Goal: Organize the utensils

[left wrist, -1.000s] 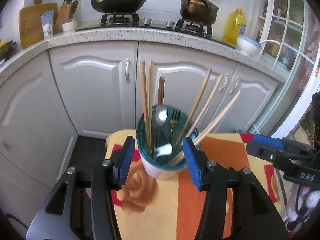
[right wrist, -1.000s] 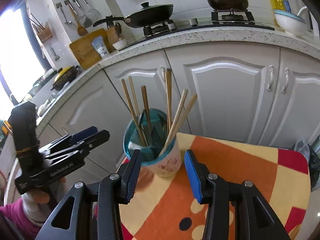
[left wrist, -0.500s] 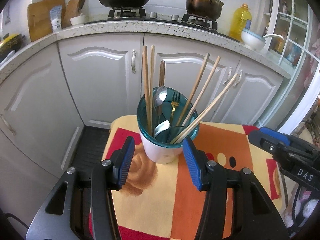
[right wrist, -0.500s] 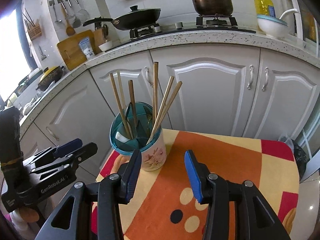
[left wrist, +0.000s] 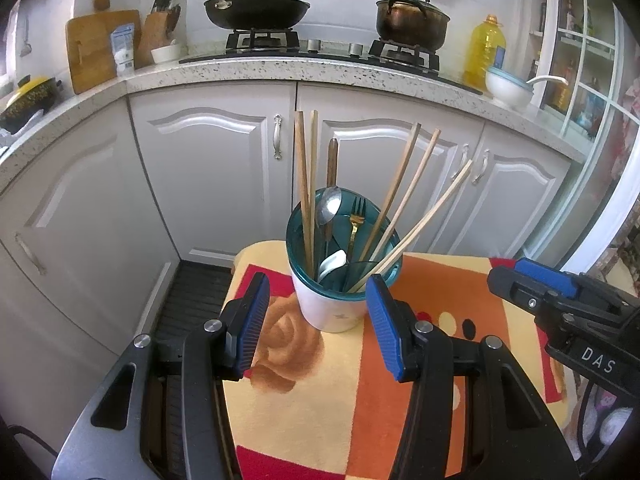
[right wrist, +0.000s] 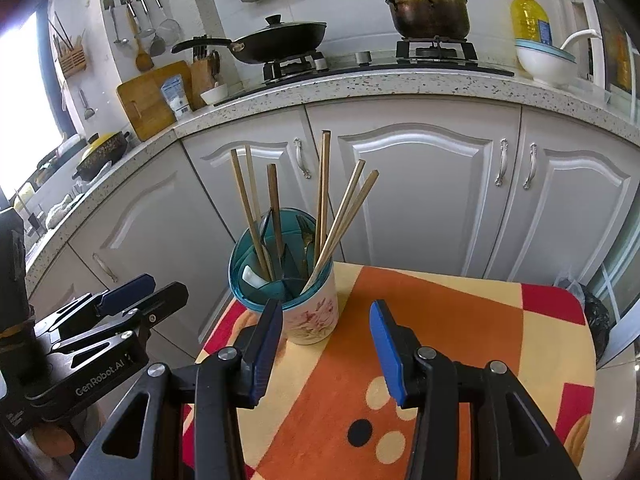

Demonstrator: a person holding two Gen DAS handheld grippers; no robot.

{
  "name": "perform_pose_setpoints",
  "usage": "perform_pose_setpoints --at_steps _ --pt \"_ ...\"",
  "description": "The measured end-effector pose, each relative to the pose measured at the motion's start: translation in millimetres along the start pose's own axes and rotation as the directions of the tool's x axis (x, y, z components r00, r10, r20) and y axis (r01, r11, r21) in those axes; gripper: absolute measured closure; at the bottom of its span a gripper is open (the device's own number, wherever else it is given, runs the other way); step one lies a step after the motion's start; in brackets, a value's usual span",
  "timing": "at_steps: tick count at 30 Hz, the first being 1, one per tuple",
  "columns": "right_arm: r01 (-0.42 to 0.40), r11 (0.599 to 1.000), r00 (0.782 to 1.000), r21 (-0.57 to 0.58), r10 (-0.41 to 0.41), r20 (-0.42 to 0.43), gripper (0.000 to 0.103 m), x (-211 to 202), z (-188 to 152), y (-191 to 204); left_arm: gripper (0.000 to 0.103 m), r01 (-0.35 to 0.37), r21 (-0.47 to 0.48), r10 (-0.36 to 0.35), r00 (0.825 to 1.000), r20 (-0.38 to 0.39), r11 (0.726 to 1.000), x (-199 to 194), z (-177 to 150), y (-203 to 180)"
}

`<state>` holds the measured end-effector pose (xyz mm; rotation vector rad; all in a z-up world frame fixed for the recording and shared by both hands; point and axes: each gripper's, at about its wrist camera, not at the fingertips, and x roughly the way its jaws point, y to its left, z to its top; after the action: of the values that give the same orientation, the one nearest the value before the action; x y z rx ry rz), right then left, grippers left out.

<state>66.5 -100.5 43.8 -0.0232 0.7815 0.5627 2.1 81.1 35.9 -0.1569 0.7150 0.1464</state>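
Observation:
A white flowered utensil holder with a teal insert stands at the far left of a cloth-covered table. In it are several wooden chopsticks, a steel spoon, a gold fork and a white ceramic spoon. My left gripper is open and empty, and the holder stands just beyond its fingertips. The right gripper is also open and empty, with the holder just ahead of its left pad.
White cabinet doors stand close behind the table. On the counter above them are a wok, a pot, an oil bottle and a bowl. A dark floor mat lies left of the table. A hand holds the left gripper.
Both grippers have drawn back from the holder, which looks smaller and no longer sits between the left pads. Both views take in more of the counter.

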Motion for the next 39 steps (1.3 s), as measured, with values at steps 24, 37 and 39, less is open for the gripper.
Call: perform_pose_setpoints --at_steps 24,37,39 --pt "0.007 1.0 1.0 0.014 -0.007 0.006 0.058 4.3 0.9 3.1 0.054 -0.043 -0.001 0.043 0.999 0.003 0.999 0.1 0.1 5.0" --pt "0.035 0.999 0.999 0.012 -0.035 0.014 0.056 -0.7 -0.2 1.7 0.054 -0.035 0.027 0.036 0.999 -0.001 0.999 0.1 -0.1 -6.9" --pt "0.041 0.999 0.999 0.013 -0.041 0.013 0.056 -0.9 -0.4 0.9 0.054 -0.035 0.03 0.035 0.999 -0.001 0.999 0.5 1.2 -8.1"
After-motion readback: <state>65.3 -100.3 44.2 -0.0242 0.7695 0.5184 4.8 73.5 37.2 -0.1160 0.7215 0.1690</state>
